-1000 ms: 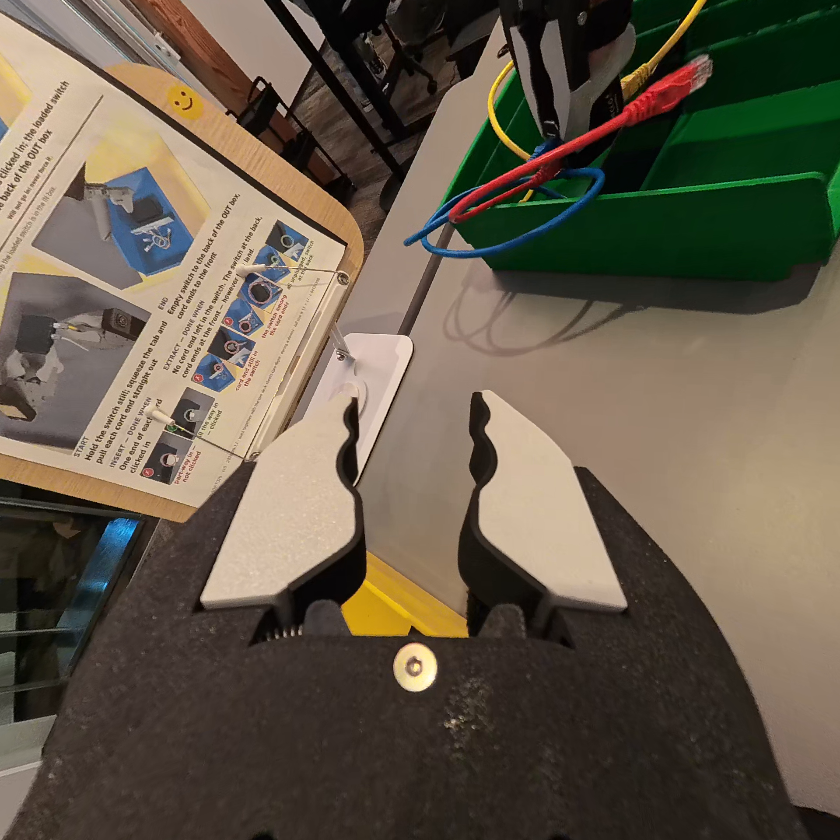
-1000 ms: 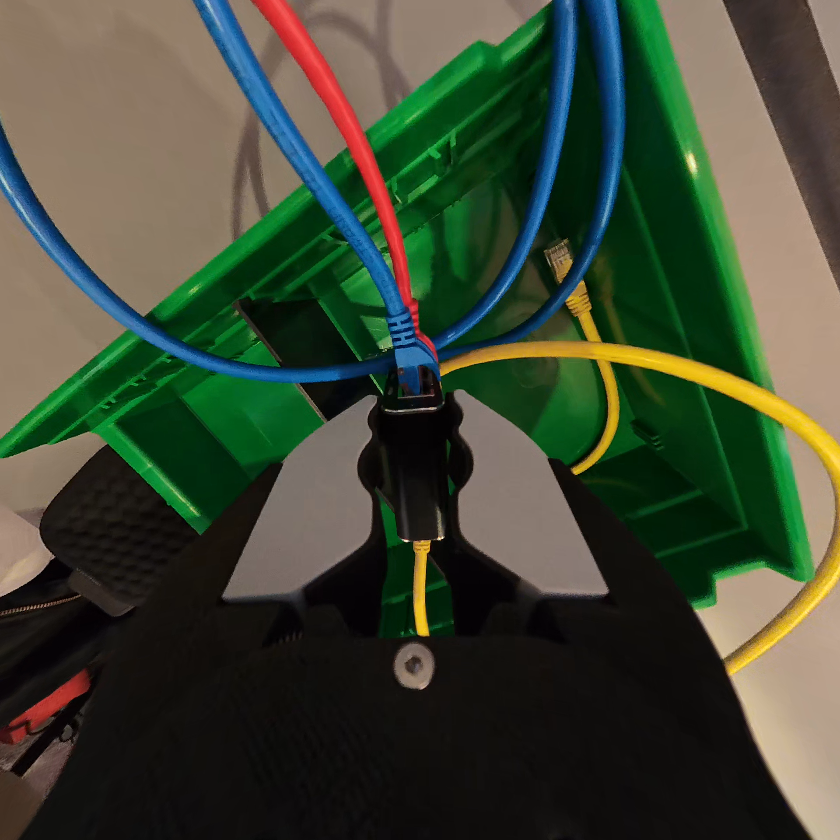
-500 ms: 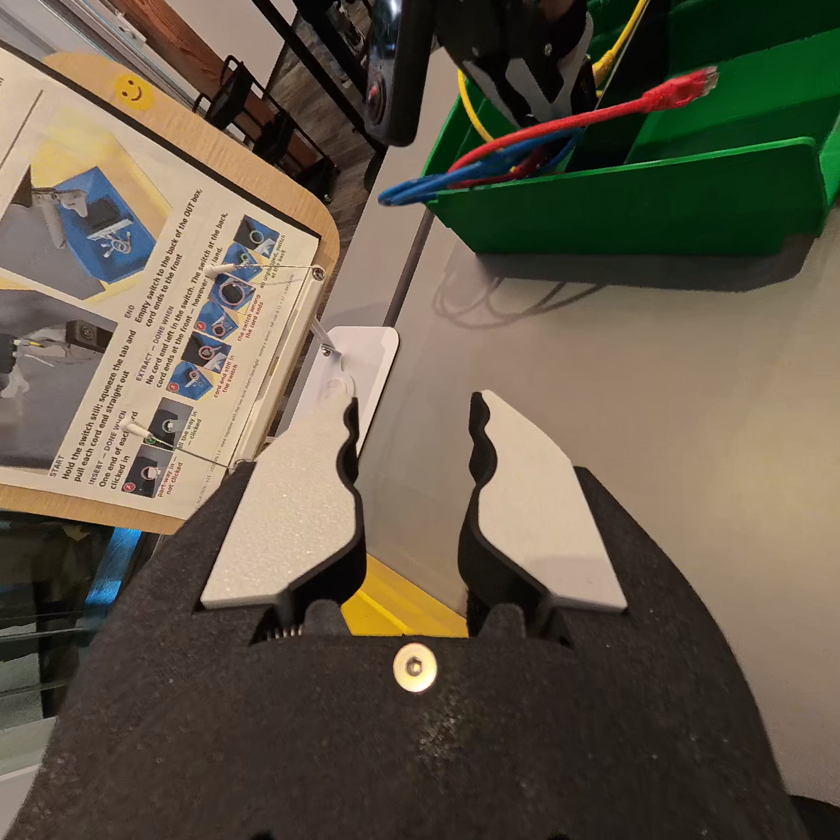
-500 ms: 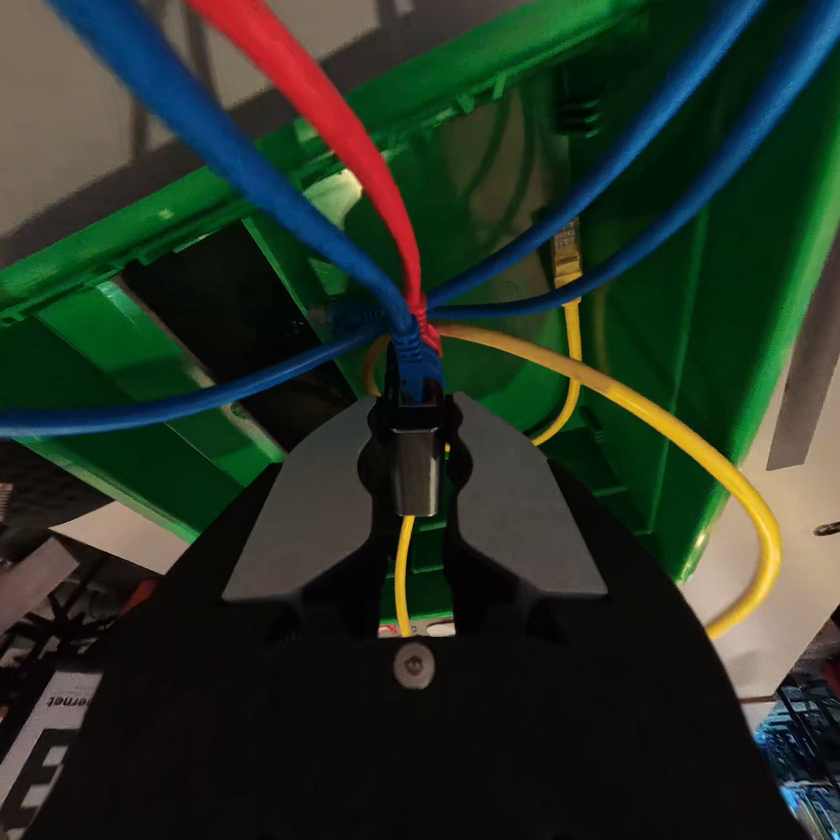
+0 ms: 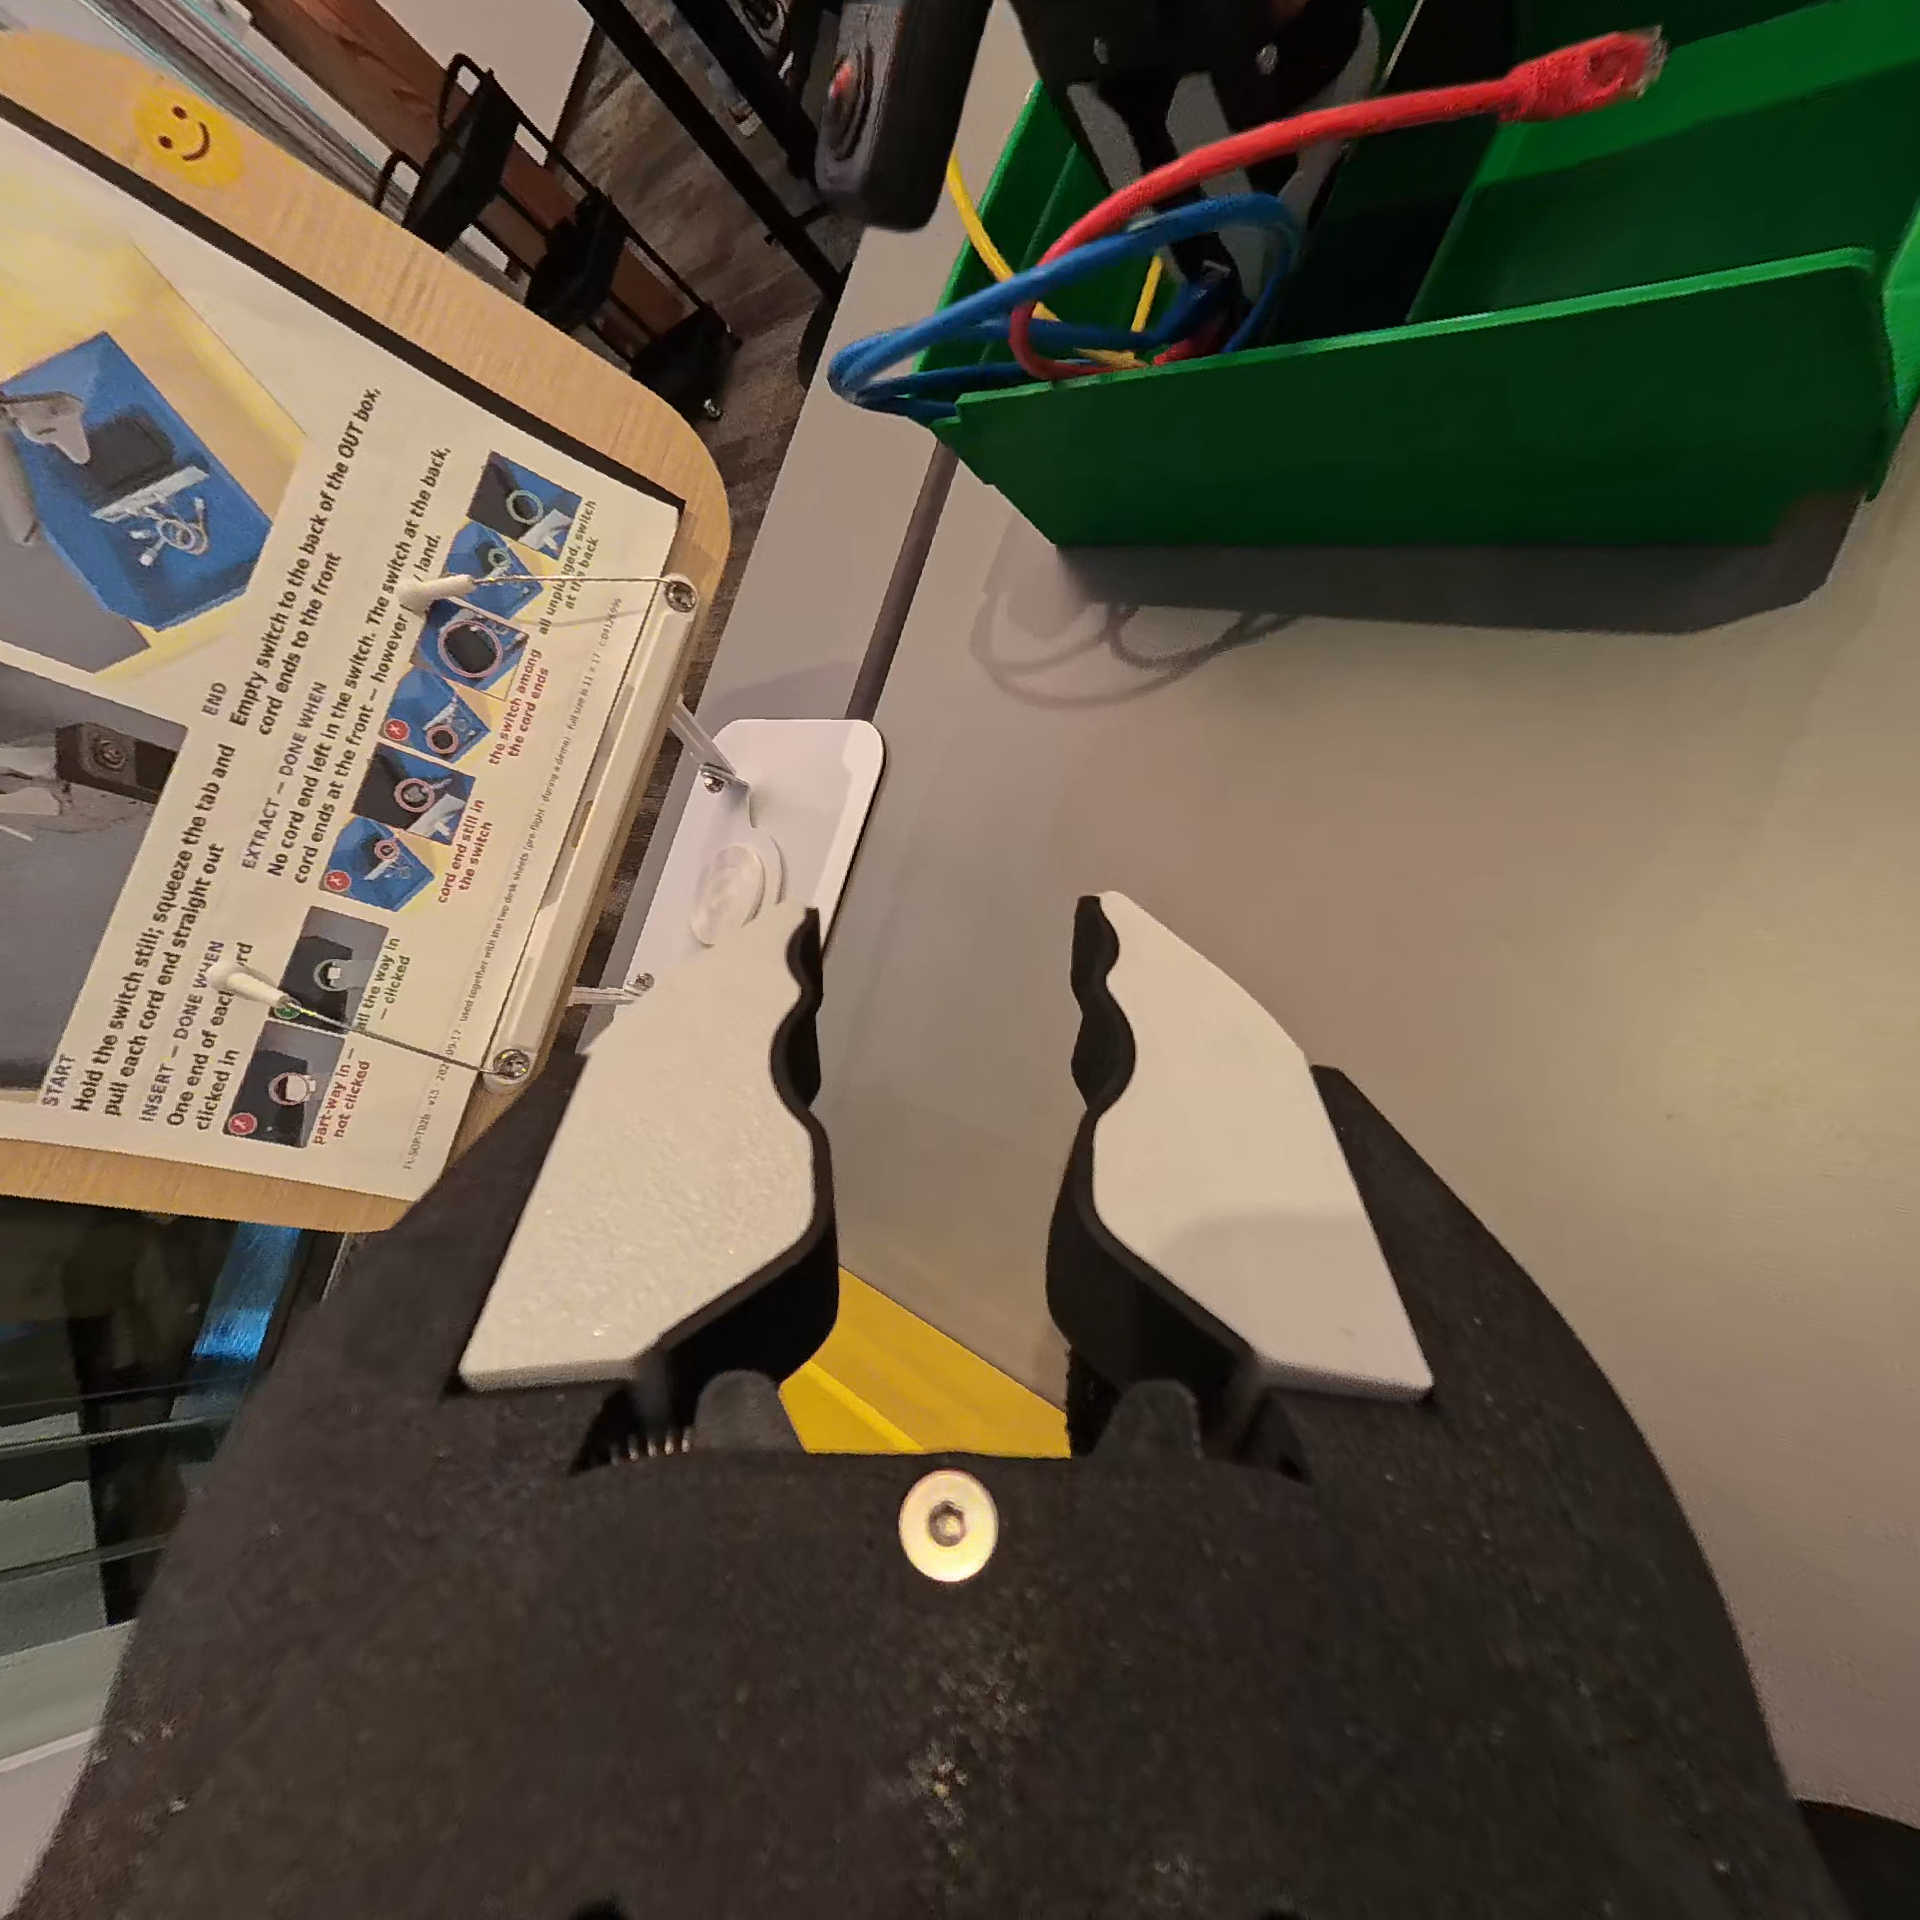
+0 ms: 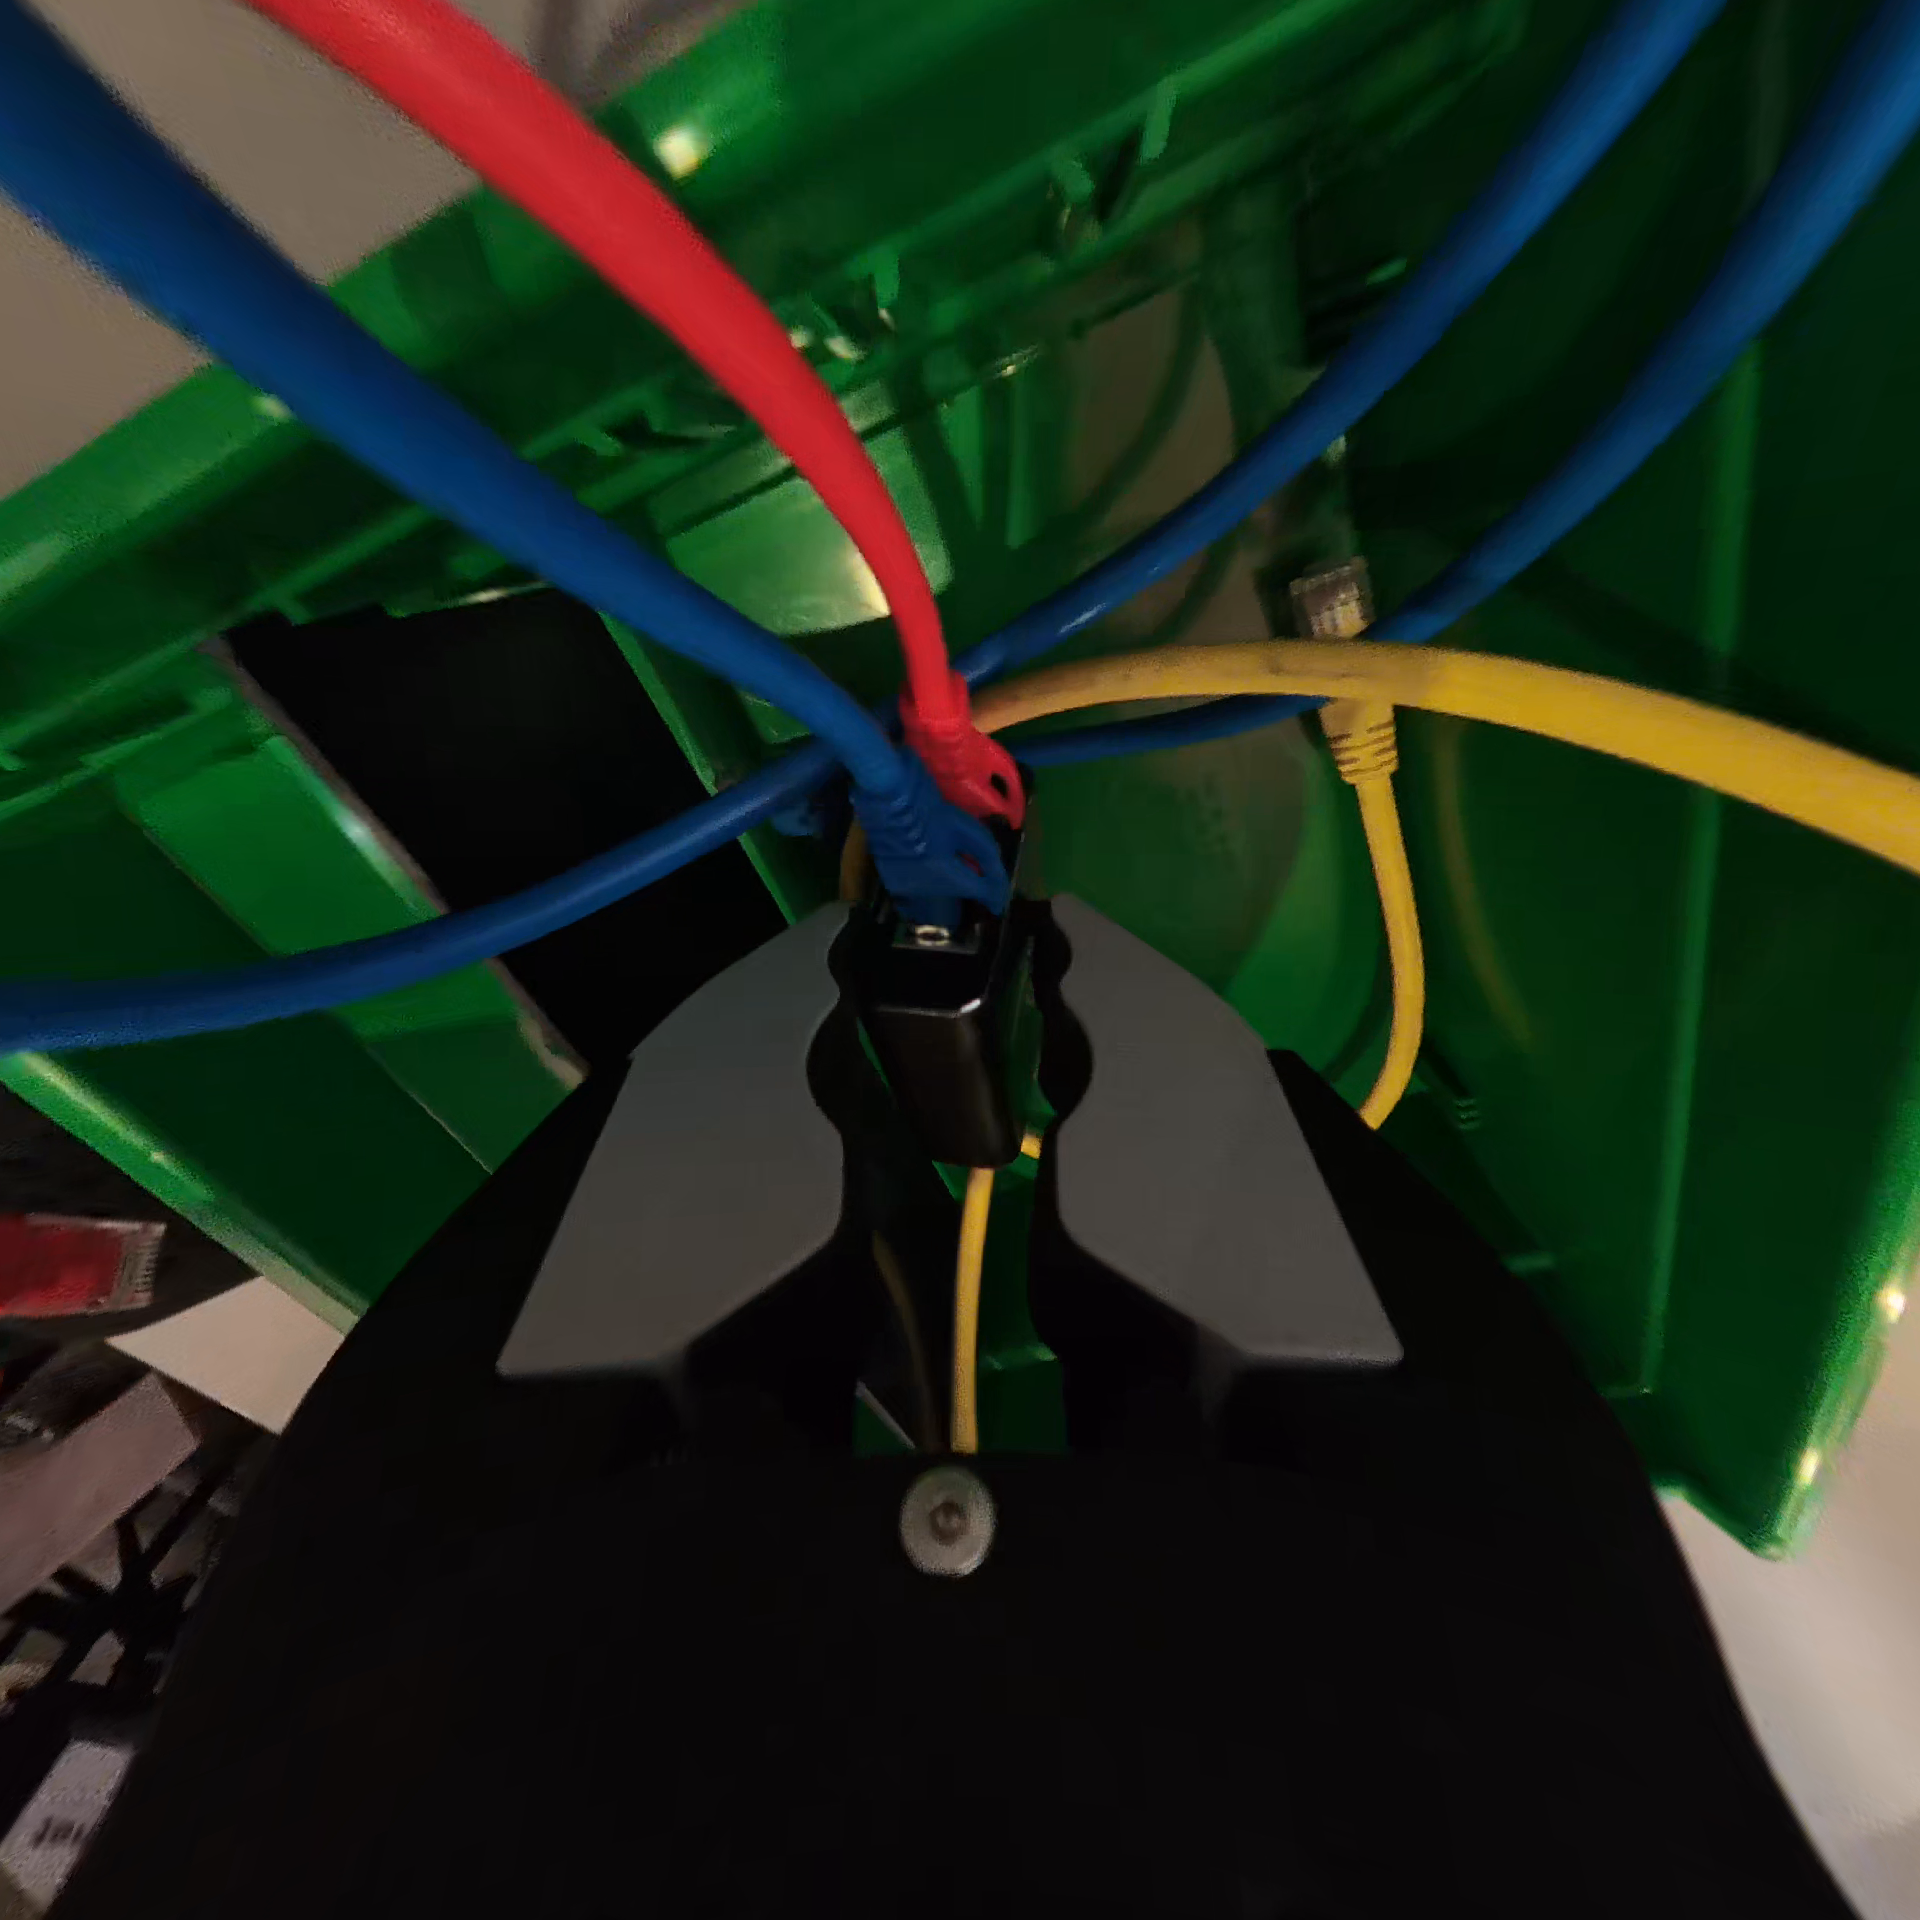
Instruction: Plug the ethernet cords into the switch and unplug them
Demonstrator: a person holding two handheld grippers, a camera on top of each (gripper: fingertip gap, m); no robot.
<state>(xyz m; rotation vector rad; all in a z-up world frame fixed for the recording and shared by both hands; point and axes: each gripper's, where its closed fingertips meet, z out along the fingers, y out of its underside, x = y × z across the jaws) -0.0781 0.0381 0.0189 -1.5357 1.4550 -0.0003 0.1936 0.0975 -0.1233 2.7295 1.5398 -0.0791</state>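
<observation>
My right gripper [image 6: 940, 935] is shut on a small black switch [image 6: 951, 1049], held over the green bin [image 6: 1621, 935]. Blue cords [image 6: 436, 457], a red cord [image 6: 727, 301] and a yellow cord [image 6: 1558, 707] are plugged into the switch and fan out from it. A loose yellow plug [image 6: 1330, 597] hangs inside the bin. In the left wrist view the right gripper [image 5: 1226, 135] dips into the green bin [image 5: 1455, 436], with the red cord's free plug [image 5: 1579, 73] sticking out and blue loops [image 5: 935, 343] over the rim. My left gripper [image 5: 945, 925] is open and empty above the grey table [image 5: 1455, 935].
A wooden board with an instruction sheet [image 5: 312, 727] stands at the left on a white base plate [image 5: 790, 821]. A yellow strip [image 5: 914, 1392] lies under my left gripper. Black furniture legs [image 5: 644, 208] stand beyond the table's far edge. About 30 centimeters separates my left fingertips from my right.
The right gripper has sunk lower into the green bin with the switch, and the cords now bunch closer to the camera. My left gripper stayed open and shifted slightly.
</observation>
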